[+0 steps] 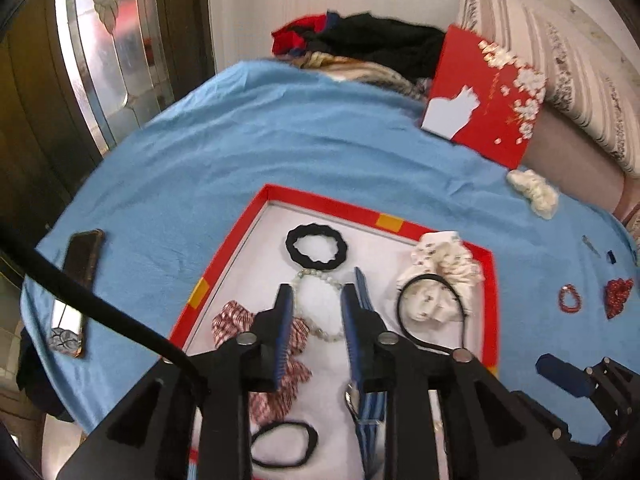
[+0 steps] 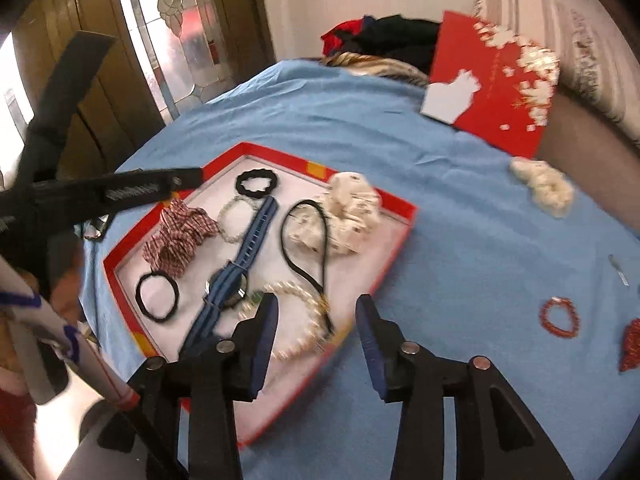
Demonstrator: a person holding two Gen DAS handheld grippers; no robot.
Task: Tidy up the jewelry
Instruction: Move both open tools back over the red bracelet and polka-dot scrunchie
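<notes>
Blue bedsheet [image 2: 460, 240] carries the red tray [image 2: 404, 210] of jewelry. Red bead bracelet [image 2: 559, 317] lies loose outside it, right of the spread, empty right gripper [image 2: 316, 316], the nearer one; left gripper [image 1: 318, 304] hovers spread, empty, over the tray.

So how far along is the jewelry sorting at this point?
Well under way. The red-rimmed tray already holds a black scrunchie, red checked scrunchie, blue-strapped watch and pearl strands. Nothing is in hand: the left gripper and right gripper are both open. Left on the blue cloth: cream scrunchie, red bead bracelet and a red beaded piece.
</notes>
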